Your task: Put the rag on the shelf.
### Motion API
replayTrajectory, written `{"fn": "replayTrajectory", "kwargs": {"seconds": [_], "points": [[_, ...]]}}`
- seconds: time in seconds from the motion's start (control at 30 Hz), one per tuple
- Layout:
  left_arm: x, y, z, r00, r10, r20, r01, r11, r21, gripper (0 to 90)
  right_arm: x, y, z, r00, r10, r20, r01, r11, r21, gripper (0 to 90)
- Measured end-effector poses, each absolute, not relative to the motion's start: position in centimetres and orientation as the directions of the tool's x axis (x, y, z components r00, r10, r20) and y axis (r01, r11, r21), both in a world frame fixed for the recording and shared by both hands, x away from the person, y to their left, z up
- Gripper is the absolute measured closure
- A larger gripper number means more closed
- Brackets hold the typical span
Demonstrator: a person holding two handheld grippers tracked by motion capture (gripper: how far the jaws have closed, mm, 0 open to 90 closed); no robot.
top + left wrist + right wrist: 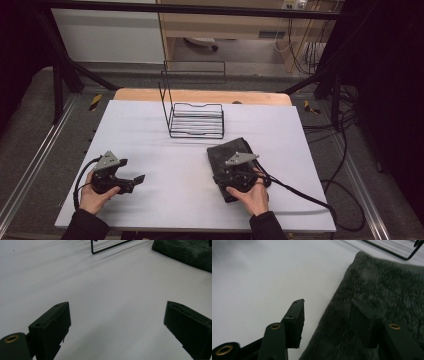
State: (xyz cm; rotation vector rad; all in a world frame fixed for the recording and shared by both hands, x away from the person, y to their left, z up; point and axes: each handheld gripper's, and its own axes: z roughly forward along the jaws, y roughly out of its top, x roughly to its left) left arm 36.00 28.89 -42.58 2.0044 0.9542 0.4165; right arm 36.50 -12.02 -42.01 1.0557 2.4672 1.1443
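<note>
the folded dark towel (384,297) looks soft and floppy; right gripper (327,312), jaws apart, straddles its near edge, a fair hold; left gripper (117,322) gapes idle

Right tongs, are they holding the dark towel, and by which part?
Nothing is held yet. The right tongs stand open astride the left edge of the dark towel, not closed.
</note>
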Motion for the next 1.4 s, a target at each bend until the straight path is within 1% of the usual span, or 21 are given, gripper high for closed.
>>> {"fn": "replayTrajectory", "kwargs": {"seconds": [0.1,0.23,0.4,0.53,0.7,0.73,0.87,0.9,0.93,0.97,1.03,1.17,1.4], "points": [[36.0,28.8,-42.5,0.655,0.754,-0.057,0.469,-0.346,0.813,7.1,35.1,-12.7,-42.3,-0.711,0.696,0.105,0.529,0.431,0.731,52.1],[35.9,28.8,-42.5,0.656,0.753,-0.057,0.469,-0.347,0.812,7.2,33.9,-13.4,-43.4,-0.704,0.703,0.105,0.551,0.446,0.705,53.4],[35.9,28.8,-42.5,0.656,0.753,-0.054,0.468,-0.350,0.811,7.2,33.2,-13.9,-44.1,-0.704,0.705,0.085,0.541,0.456,0.707,54.9],[35.9,28.8,-42.5,0.656,0.753,-0.050,0.465,-0.351,0.813,7.3,33.0,-14.0,-44.2,-0.708,0.705,0.032,0.523,0.493,0.695,56.7],[35.9,28.8,-42.5,0.656,0.753,-0.049,0.464,-0.351,0.813,7.3,32.8,-14.1,-44.4,-0.716,0.698,-0.005,0.503,0.521,0.690,58.0],[35.9,28.8,-42.5,0.656,0.754,-0.049,0.465,-0.352,0.813,7.5,32.8,-14.1,-44.5,-0.716,0.697,-0.021,0.496,0.530,0.687,63.4],[35.9,28.8,-42.5,0.656,0.753,-0.049,0.464,-0.351,0.814,7.5,32.9,-14.1,-44.6,-0.715,0.698,-0.044,0.487,0.541,0.685,71.7],[35.9,28.8,-42.4,0.657,0.753,-0.048,0.463,-0.352,0.814,7.5,32.9,-14.1,-44.6,-0.715,0.698,-0.044,0.487,0.541,0.685,71.7],[35.9,28.7,-42.5,0.656,0.753,-0.051,0.465,-0.350,0.814,7.5,33.0,-14.2,-44.5,-0.712,0.701,-0.042,0.490,0.539,0.685,74.4],[35.9,28.8,-42.5,0.657,0.753,-0.047,0.463,-0.353,0.813,7.6,33.1,-14.3,-44.5,-0.709,0.705,-0.027,0.500,0.529,0.686,79.1],[35.9,28.8,-42.4,0.656,0.753,-0.049,0.463,-0.351,0.814,7.5,33.3,-14.4,-44.4,-0.708,0.706,-0.009,0.508,0.519,0.687,81.6],[35.9,28.9,-42.4,0.656,0.753,-0.050,0.461,-0.347,0.816,7.5,33.5,-14.5,-44.3,-0.712,0.703,0.008,0.512,0.511,0.690,83.2],[36.0,28.8,-42.4,0.658,0.751,-0.050,0.463,-0.351,0.814,7.7,34.0,-14.0,-43.0,-0.712,0.696,0.093,0.522,0.437,0.732,84.0]]}}
